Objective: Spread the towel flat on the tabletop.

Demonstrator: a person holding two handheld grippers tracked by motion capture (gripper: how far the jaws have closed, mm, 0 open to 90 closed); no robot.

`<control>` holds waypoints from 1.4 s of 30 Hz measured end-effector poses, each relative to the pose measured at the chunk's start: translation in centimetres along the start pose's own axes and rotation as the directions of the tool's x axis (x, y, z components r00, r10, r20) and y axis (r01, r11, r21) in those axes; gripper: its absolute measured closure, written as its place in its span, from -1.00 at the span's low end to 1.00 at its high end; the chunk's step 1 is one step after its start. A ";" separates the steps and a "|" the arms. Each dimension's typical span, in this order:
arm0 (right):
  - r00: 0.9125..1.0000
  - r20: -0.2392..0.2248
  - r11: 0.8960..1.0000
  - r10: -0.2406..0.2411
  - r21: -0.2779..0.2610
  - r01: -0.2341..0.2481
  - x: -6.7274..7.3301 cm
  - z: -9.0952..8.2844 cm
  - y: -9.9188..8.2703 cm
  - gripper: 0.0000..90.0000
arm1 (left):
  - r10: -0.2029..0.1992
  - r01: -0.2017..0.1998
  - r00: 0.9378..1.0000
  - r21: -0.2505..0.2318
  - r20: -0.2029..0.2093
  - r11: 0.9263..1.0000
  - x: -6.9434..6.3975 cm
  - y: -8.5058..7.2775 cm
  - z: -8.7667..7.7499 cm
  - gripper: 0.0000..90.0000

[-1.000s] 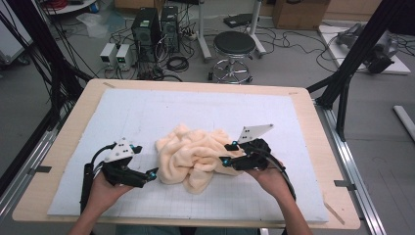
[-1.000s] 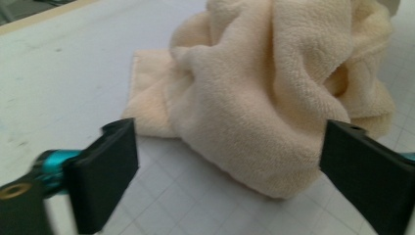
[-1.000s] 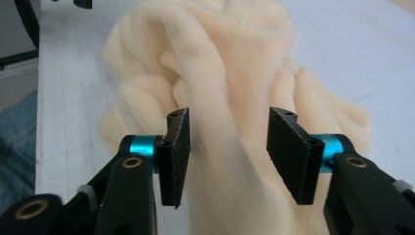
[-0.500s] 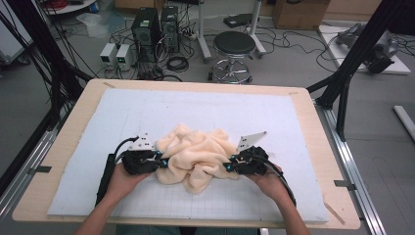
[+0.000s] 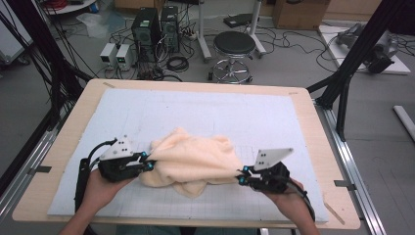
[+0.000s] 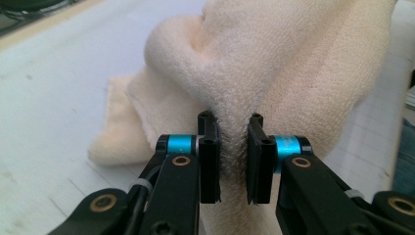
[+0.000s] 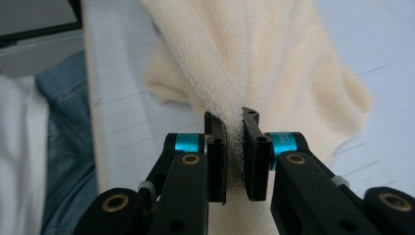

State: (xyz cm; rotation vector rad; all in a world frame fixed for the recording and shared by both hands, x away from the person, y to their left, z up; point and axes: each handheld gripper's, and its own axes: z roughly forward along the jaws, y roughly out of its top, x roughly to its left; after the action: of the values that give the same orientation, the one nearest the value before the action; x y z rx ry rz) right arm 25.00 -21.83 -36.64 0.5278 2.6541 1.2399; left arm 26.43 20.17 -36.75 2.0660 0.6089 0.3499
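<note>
Close up, the left gripper (image 6: 230, 161) pinches a thick fold of the cream towel (image 6: 274, 73) between its jaws; the right gripper (image 7: 234, 154) clamps a thin hemmed edge. From above, the towel (image 5: 193, 161) hangs bunched between both over the white-matted tabletop (image 5: 205, 112); a stool (image 5: 234, 46) stands beyond.

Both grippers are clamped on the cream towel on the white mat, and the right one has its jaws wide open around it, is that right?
Not quite. The right gripper is not wide open: the right gripper view shows its jaws shut on a thin hemmed edge of the cream towel. The rest holds: the left gripper is clamped on a thick fold, and the towel lies on the white mat.
</note>
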 end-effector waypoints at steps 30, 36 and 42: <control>0.995 -0.048 0.987 0.086 0.142 -0.078 -7.3 9.5 -0.5 0.49 | -0.109 0.095 0.987 0.118 0.121 0.989 3.1 -1.5 6.4 0.33; 0.999 -0.045 0.990 0.031 0.141 -0.024 -6.1 7.8 -0.4 0.86 | -0.080 0.067 0.992 0.130 0.098 0.989 1.8 -2.3 6.7 0.85; 1.000 -0.010 0.998 0.017 0.057 -0.016 -4.4 4.1 -0.3 0.87 | -0.067 0.068 0.998 0.059 -0.010 0.996 2.0 -1.7 3.7 0.90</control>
State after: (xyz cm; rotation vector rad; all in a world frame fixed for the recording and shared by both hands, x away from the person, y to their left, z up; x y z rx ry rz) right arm 30.24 -20.80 -39.52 0.5541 2.7060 1.1784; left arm 29.31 19.43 -40.12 2.0958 0.6995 0.3038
